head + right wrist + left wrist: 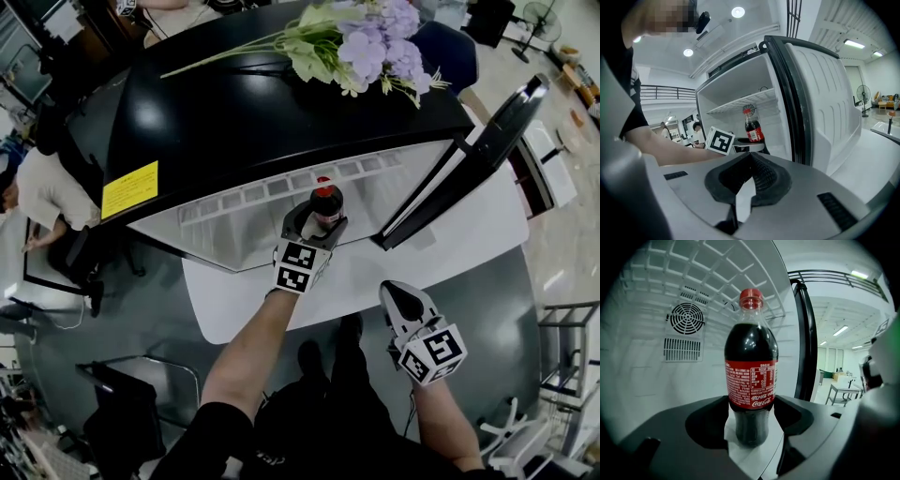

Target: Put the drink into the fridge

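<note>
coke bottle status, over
Left gripper open around coke bottle. Bottle upright inside fridge. Right gripper shut, empty. Door open, nothing in the way.

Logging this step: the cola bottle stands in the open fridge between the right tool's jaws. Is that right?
No: the bottle stands in the open fridge between the jaws of the left tool, as the left gripper view shows.

floor (159, 309) — grey, glossy | ceiling lights (738, 11) lit | fan (863, 91) standing
</note>
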Demonstrator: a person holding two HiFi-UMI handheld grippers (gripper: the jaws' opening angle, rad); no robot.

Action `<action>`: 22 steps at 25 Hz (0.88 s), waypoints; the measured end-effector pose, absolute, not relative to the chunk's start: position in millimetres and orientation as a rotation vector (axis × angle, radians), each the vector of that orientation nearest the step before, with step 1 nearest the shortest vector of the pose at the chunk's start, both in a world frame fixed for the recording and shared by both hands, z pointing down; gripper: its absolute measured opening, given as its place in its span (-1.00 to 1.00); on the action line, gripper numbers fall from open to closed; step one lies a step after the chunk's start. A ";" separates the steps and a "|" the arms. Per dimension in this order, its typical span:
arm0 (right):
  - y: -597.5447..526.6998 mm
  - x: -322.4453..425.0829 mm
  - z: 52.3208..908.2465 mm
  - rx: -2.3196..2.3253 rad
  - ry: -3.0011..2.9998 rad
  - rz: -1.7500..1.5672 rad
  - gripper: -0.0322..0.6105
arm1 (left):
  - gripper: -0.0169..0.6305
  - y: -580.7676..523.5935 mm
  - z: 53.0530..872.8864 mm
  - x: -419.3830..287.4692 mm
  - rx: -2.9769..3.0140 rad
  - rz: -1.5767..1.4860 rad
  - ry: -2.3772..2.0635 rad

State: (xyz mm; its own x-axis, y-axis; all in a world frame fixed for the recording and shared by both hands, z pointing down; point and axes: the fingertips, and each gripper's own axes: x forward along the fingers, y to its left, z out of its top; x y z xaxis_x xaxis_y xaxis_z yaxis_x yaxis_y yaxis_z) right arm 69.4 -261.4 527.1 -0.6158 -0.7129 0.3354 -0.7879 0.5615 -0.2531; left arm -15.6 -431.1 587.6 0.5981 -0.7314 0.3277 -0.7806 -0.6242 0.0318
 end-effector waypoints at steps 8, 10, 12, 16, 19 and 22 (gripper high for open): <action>-254.2 54.2 522.0 1.241 -2.600 0.548 -0.86 | 0.00 -425.4 576.6 -18.6 2.687 0.423 -1.249; -252.5 52.1 522.5 1.243 -2.600 0.551 -0.86 | -0.01 -423.2 574.1 -17.5 2.701 0.427 -1.240; -251.2 50.6 522.2 1.248 -2.605 0.555 -0.86 | -0.04 -422.8 573.5 -15.6 2.712 0.438 -1.231; -248.4 52.6 524.7 1.256 -2.605 0.566 -0.86 | -0.09 -424.0 573.4 -9.6 2.730 0.463 -1.221; -247.9 59.3 525.8 1.273 -2.598 0.571 -0.85 | -0.08 -424.2 573.7 -5.8 2.733 0.464 -1.216; -247.8 64.5 526.2 1.283 -2.595 0.575 -0.86 | -0.08 -423.2 574.2 -5.8 2.723 0.462 -1.223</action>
